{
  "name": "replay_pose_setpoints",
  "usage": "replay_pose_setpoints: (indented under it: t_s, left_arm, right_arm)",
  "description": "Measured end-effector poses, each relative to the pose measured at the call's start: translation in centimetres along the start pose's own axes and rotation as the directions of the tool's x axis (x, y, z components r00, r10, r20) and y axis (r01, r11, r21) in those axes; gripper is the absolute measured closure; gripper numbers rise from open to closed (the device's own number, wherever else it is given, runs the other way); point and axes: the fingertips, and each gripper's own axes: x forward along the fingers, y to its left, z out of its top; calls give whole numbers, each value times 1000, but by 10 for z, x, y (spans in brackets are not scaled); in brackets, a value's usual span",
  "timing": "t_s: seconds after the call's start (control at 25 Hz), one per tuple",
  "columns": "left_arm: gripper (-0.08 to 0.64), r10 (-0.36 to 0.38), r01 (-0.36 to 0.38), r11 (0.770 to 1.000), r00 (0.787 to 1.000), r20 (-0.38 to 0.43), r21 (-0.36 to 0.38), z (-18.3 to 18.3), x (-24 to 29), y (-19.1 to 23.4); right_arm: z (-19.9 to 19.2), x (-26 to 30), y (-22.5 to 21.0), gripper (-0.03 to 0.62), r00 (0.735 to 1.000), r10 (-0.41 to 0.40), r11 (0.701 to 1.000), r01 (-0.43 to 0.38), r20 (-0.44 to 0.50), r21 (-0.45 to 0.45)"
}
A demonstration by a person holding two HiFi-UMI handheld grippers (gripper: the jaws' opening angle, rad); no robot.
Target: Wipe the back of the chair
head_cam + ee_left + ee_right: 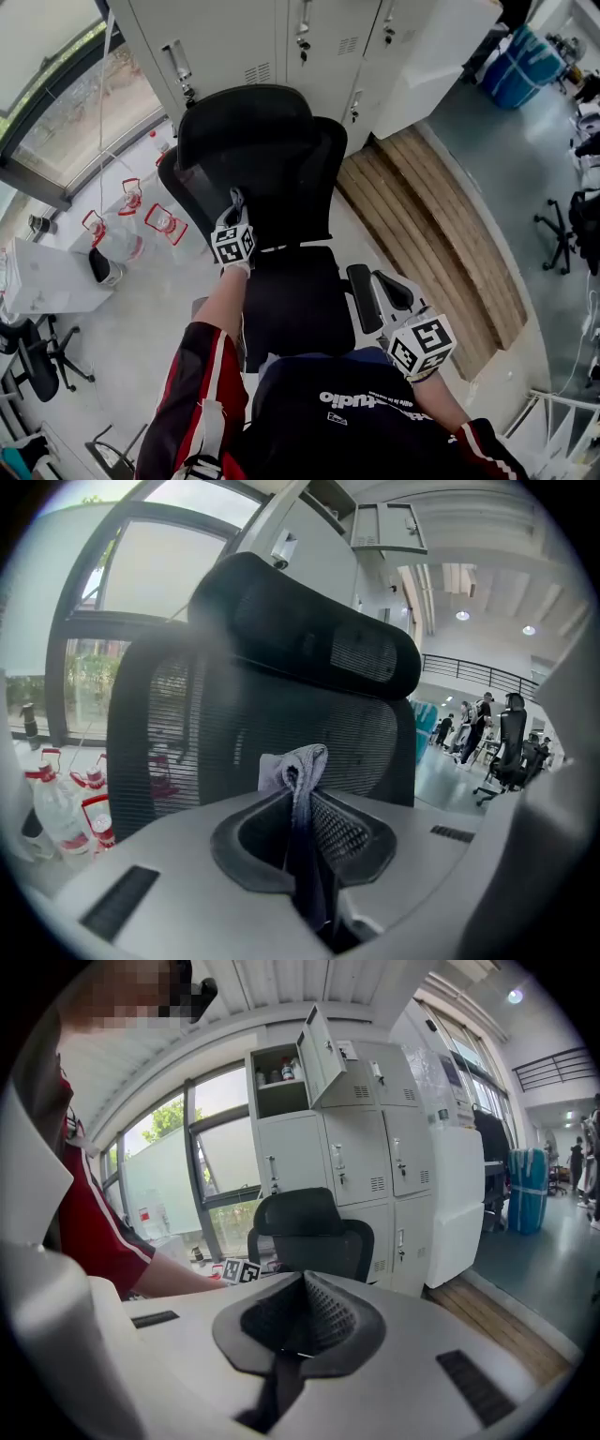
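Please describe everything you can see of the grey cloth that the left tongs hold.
The small grey cloth looks like soft fabric, folded into a narrow strip. The left tongs are shut on it, so it stands upright between them, its folded top poking out above the tips, paler there and darker lower down. It is held just in front of the black mesh back of the office chair; whether it touches the mesh cannot be told.

Head looks down; left gripper view close; all share chair (272,178).
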Motion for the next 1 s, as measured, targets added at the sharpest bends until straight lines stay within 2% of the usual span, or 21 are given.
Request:
replay_pose_setpoints:
  t_s: [0.52, 1.0]
  left_arm:
    - [503, -161, 161, 986, 987, -29, 29, -12, 69, -152]
    - [503, -298, 303, 951, 952, -74, 66, -24, 111, -273]
  right_arm:
    - [-14, -46, -88, 578, 995, -104, 993, 103, 10, 63]
    - [-31, -91, -142, 578, 977, -214, 969, 210, 12, 128]
